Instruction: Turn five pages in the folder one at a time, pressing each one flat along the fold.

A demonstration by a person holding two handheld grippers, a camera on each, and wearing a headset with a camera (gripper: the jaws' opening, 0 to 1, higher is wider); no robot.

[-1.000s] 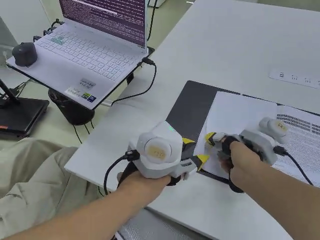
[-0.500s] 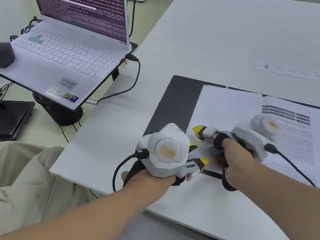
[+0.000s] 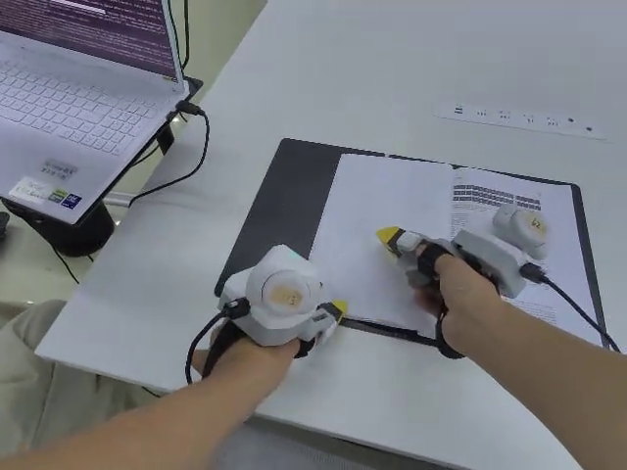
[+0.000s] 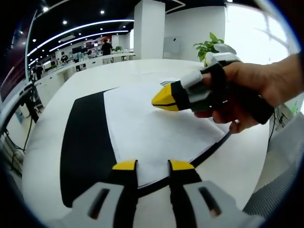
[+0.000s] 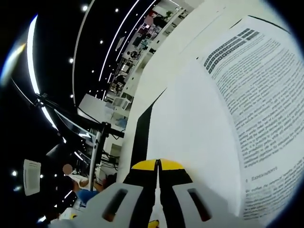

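Lying open across the middle of the head view, the folder (image 3: 279, 201) is flat on the white desk (image 3: 392, 69). Its black inside cover is bare at the left, a blank page (image 3: 377, 225) is in the centre and a printed page (image 3: 560, 262) is at the right.

The right gripper (image 3: 390, 237) sits over the blank page, left of the fold, its yellow-tipped jaws pressed together with nothing between them. Its own view shows the tips low in the frame over white paper. They seem to touch the sheet, though the contact itself is hard to make out. The hand (image 3: 460, 294) holding it lies over the lower part of the fold.

The left gripper (image 3: 337, 310) is at the lower centre of the head view, at the folder's near edge by the blank page's bottom corner. In its own view the jaws stand a little apart and empty, with the page's edge and the black border just beyond them.

A laptop (image 3: 69, 98) sits in the upper left corner with a cable (image 3: 191, 157) trailing from it. A power strip (image 3: 519, 119) lies toward the upper right, well apart from the folder.
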